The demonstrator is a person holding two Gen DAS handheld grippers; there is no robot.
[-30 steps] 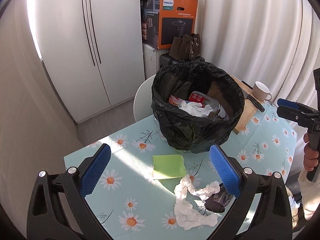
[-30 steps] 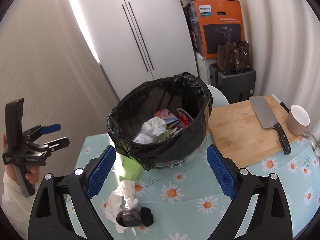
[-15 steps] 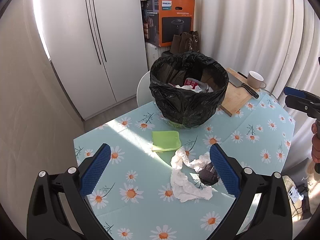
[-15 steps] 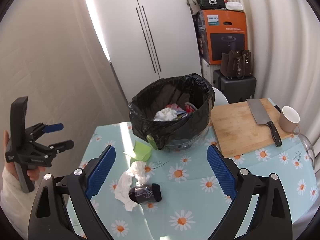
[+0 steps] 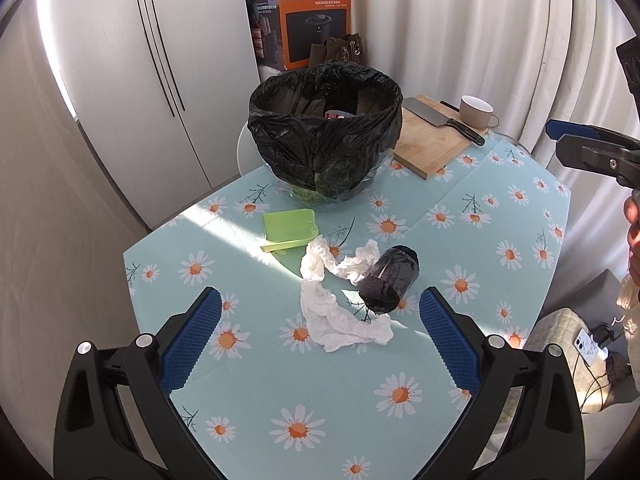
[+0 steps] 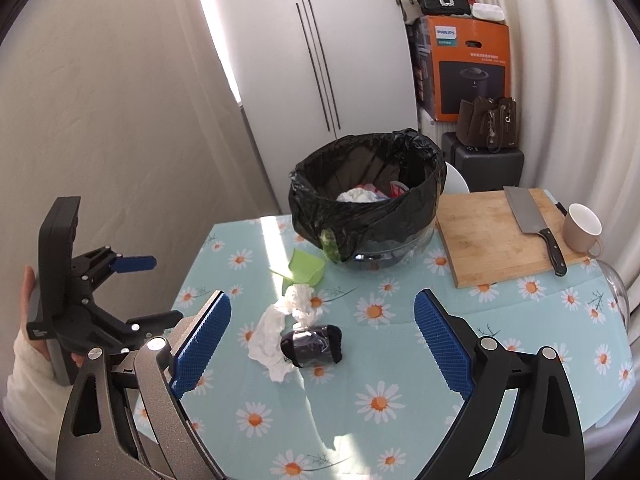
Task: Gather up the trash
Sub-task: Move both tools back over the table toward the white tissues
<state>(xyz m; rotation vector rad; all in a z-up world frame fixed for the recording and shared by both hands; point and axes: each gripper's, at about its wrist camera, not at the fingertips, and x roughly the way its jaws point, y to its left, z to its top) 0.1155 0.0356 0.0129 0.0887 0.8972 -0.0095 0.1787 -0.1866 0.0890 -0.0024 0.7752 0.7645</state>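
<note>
A bin lined with a black bag [image 5: 325,132] stands on the daisy tablecloth and holds trash; it also shows in the right wrist view [image 6: 366,200]. In front of it lie a green scrap [image 5: 291,228], crumpled white tissue [image 5: 336,312] and a dark rolled object [image 5: 390,284]. The same tissue [image 6: 276,328] and dark object [image 6: 312,346] show in the right wrist view. My left gripper [image 5: 320,340] is open and empty, above the table's near side, short of the tissue. My right gripper [image 6: 322,344] is open and empty, above the dark object.
A wooden cutting board [image 5: 430,140] with a cleaver [image 5: 450,120] and a beige mug [image 5: 476,112] sits right of the bin. An orange Philips box [image 5: 316,24], a brown bag and a white cupboard stand behind. The table edge runs close on the left.
Both grippers have pulled back and up from the bin, so the bin looks smaller and the tissue and dark object now lie between the fingers. Both stay open.
</note>
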